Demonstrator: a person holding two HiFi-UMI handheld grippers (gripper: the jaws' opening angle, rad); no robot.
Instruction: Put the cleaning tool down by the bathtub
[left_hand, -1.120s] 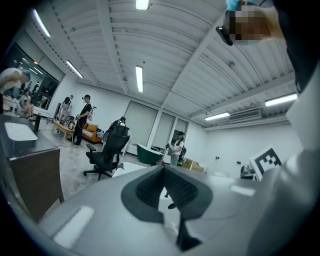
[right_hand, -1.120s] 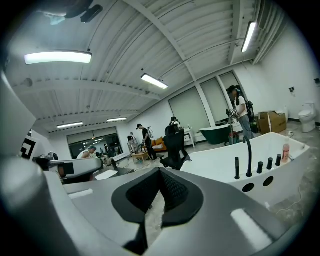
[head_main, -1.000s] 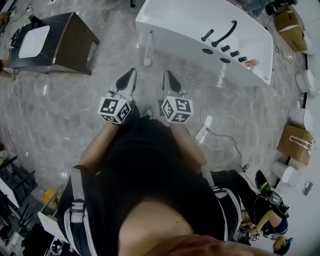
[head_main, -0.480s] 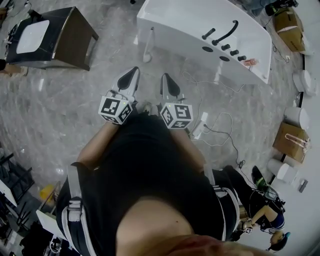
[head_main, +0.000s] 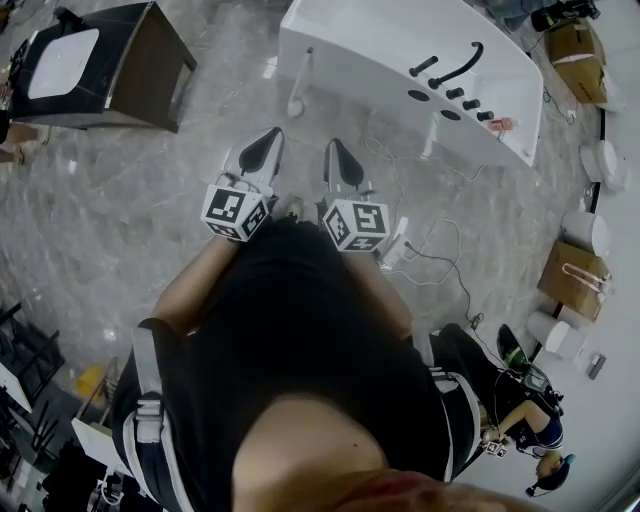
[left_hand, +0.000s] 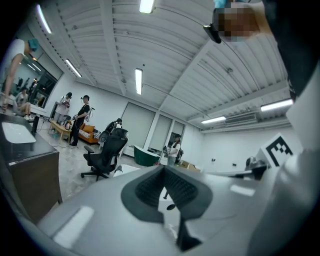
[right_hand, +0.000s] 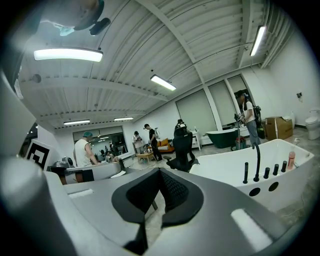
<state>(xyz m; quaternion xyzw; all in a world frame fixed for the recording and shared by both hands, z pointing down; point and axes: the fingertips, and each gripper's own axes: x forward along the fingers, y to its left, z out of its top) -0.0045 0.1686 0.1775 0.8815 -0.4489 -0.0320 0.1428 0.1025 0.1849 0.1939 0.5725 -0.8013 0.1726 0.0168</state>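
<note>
The white bathtub (head_main: 380, 50) with black taps (head_main: 455, 70) lies at the top of the head view. A white long-handled cleaning tool (head_main: 299, 85) leans against its near left corner, head on the floor, with no gripper touching it. My left gripper (head_main: 268, 140) and right gripper (head_main: 333, 150) hang side by side in front of my body, a short way from the tub. Both are shut and hold nothing. The left gripper view shows its pads (left_hand: 150, 187) pressed together. In the right gripper view the pads (right_hand: 172, 190) are closed too, with the tub (right_hand: 260, 170) to their right.
A dark cabinet with a white basin top (head_main: 100, 70) stands at the upper left. White cables and a power strip (head_main: 400, 245) trail on the marble floor right of the grippers. Cardboard boxes (head_main: 570, 275) and white toilets (head_main: 603, 165) line the right. A black office chair (left_hand: 105, 155) and people stand farther off.
The head view has shifted a little and both grippers sit slightly higher in it, nearer the tub. Both stay shut and empty. The cleaning tool has not moved.
</note>
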